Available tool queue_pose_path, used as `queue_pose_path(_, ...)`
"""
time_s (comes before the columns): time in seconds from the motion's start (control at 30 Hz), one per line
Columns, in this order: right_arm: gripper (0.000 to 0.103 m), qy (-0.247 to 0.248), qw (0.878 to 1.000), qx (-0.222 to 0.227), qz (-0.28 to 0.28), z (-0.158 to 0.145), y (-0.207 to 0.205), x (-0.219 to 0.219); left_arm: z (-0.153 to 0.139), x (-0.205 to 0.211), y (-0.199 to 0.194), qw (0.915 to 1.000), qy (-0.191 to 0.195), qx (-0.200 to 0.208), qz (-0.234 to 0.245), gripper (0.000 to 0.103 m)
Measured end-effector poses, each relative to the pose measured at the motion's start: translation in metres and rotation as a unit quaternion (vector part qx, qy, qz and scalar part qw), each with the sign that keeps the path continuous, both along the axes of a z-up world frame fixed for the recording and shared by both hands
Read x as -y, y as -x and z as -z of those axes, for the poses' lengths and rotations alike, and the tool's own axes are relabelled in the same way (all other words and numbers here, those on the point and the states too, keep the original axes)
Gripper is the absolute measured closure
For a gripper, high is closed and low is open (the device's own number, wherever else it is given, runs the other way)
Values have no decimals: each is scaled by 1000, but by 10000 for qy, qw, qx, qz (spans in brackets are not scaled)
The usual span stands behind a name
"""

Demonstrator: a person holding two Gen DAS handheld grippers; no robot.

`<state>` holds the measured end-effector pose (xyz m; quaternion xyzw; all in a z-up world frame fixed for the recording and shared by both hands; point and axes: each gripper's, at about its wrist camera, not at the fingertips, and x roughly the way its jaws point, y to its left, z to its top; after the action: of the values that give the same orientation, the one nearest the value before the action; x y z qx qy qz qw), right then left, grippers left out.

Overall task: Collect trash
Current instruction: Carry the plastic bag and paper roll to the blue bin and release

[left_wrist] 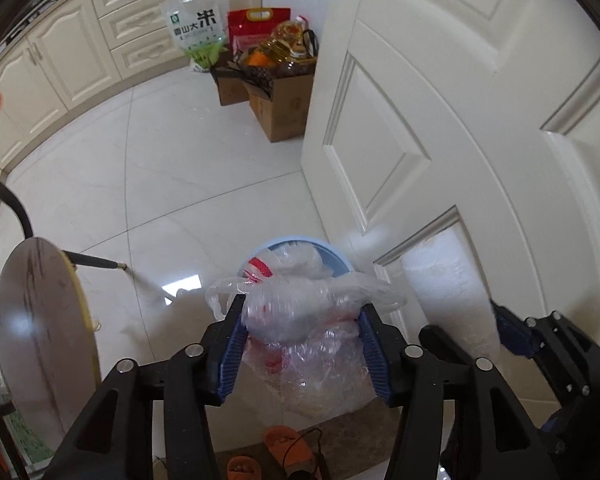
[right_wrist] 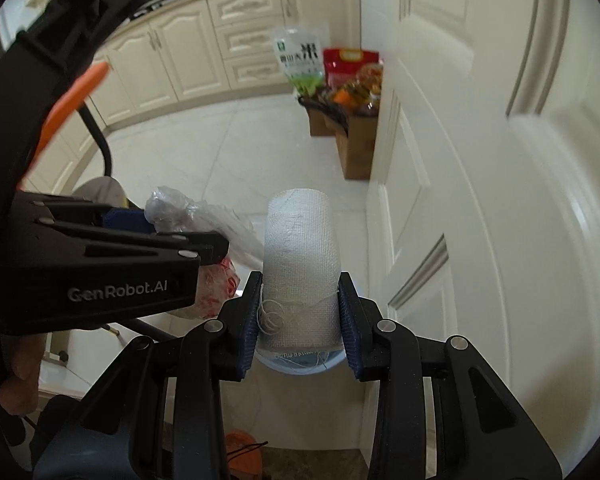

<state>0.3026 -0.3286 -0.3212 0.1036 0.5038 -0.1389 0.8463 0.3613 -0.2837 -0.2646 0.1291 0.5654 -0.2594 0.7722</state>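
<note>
My left gripper [left_wrist: 302, 312] is shut on a crumpled clear plastic bag with red print [left_wrist: 304, 332], held above a light blue bin [left_wrist: 342, 258] on the floor. My right gripper [right_wrist: 299, 292] is shut on a white mesh-textured roll [right_wrist: 298, 256] with loose threads, held over the same blue bin [right_wrist: 300, 366]. The roll also shows in the left wrist view [left_wrist: 446, 292], just right of the bag. The left gripper with the bag [right_wrist: 204, 216] shows at the left of the right wrist view.
A white panelled door [left_wrist: 440, 120] stands close on the right. Cardboard boxes [left_wrist: 280, 104] with bottles and rice bags [left_wrist: 196, 28] sit by the cream cabinets [left_wrist: 60, 64]. A round table top [left_wrist: 40, 328] is at left. Orange slippers [left_wrist: 284, 448] lie below.
</note>
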Motion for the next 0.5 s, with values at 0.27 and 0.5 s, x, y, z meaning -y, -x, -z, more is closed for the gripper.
queue_pose_path(0.27, 69, -177, 9997, -161, 61, 30, -7, 8, 23, 28, -32, 9996, -209, -31, -161, 42)
queue_pose_path(0.5, 67, -430, 9990, -113, 94, 39, -21, 10, 2, 19, -18, 9991, -272, 224, -244, 36)
